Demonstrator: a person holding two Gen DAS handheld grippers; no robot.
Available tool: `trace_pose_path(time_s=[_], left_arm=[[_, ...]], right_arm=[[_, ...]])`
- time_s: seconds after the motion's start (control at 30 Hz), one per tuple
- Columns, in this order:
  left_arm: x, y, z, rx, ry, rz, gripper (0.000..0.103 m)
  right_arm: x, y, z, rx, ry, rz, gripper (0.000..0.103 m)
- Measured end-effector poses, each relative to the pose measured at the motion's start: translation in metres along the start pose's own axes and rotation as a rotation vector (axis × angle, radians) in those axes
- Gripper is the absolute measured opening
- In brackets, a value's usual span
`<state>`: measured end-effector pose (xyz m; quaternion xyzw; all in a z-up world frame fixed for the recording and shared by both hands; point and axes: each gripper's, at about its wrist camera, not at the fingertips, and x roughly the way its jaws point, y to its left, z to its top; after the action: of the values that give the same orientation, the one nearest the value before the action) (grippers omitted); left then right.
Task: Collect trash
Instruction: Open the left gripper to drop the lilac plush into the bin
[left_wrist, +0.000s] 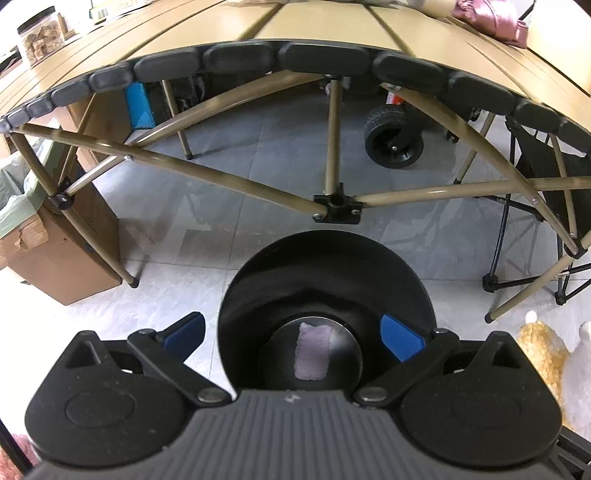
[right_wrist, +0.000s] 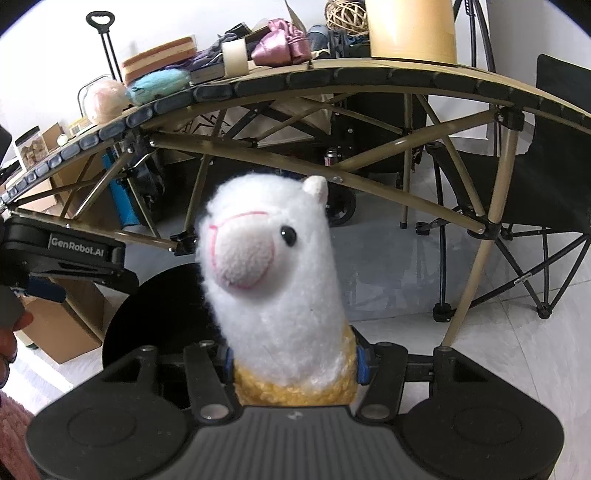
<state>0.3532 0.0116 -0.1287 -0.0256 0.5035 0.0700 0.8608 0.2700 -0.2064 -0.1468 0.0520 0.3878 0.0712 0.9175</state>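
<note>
My left gripper (left_wrist: 291, 317) hangs open, blue pads wide apart, straight over a round black bin (left_wrist: 325, 266) on the floor. A pale purple scrap (left_wrist: 312, 352) lies at the bin's bottom, clear of the pads. My right gripper (right_wrist: 295, 363) is shut on a white plush alpaca (right_wrist: 273, 266), its pads squeezing the yellow body below the neck. The head stands upright in front of that camera. The bin (right_wrist: 159, 314) shows dark to the left behind the toy. The alpaca (left_wrist: 543, 347) also shows at the right edge of the left wrist view.
A tan slatted folding table (left_wrist: 332, 22) with a crossed metal frame stands just beyond the bin. On it are a tape roll (right_wrist: 235, 55) and a pink cloth (right_wrist: 280, 40). A cardboard box (left_wrist: 55, 258) sits left, a cart wheel (left_wrist: 393, 140) under the table, a folding chair (right_wrist: 546, 192) right.
</note>
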Motion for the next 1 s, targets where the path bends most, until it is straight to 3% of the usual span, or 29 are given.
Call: trace_pose_path(time_s=[0.47,1.0], left_arm=[[-0.014,0.05,-0.004,-0.06,-0.015,0.013,0.103],[-0.022,0.123,-0.014,-0.172,-0.014,0.042,0.103]], right_arm=[[0.01,0.044,0.007,-0.063,0.021,0.045,0.054],[0.042,0.1,0.012,-0.076,0.109,0.089,0.054]])
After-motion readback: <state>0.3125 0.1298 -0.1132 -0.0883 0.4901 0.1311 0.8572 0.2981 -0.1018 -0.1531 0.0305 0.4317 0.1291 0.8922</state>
